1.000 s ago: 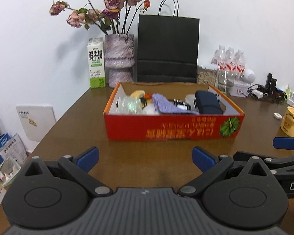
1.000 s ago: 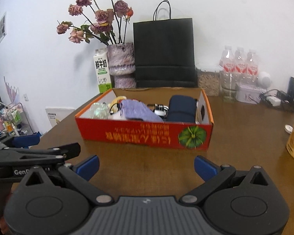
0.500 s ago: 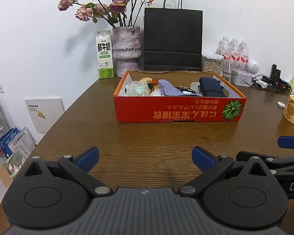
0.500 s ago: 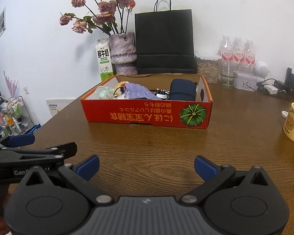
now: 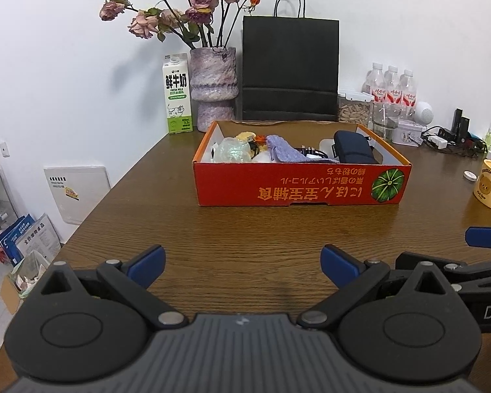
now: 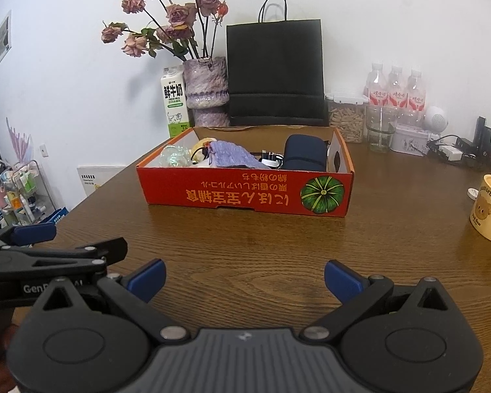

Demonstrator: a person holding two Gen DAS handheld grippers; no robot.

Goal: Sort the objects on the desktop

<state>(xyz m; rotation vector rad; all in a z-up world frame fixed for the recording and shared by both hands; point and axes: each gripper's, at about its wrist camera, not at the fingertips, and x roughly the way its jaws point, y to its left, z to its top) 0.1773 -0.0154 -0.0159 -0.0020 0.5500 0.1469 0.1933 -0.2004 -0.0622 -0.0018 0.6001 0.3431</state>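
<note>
A red cardboard box (image 5: 298, 185) (image 6: 245, 190) with a pumpkin print stands on the wooden table. It holds a dark blue pouch (image 5: 352, 150) (image 6: 304, 152), a purple cloth (image 5: 284, 152) (image 6: 232, 155), a clear crinkled item (image 5: 234, 150), a charger and small bits. My left gripper (image 5: 242, 263) is open and empty, well short of the box. My right gripper (image 6: 244, 278) is open and empty, beside it to the right.
Behind the box stand a milk carton (image 5: 177, 93), a vase of dried roses (image 5: 214, 88) and a black paper bag (image 5: 289, 68). Water bottles (image 5: 391, 88), a jar, a glass and cables lie at the back right. A yellow bear mug (image 6: 489, 208) stands at the right.
Both grippers have drawn back from the box, which now looks smaller and farther off. Both stay open and empty.
</note>
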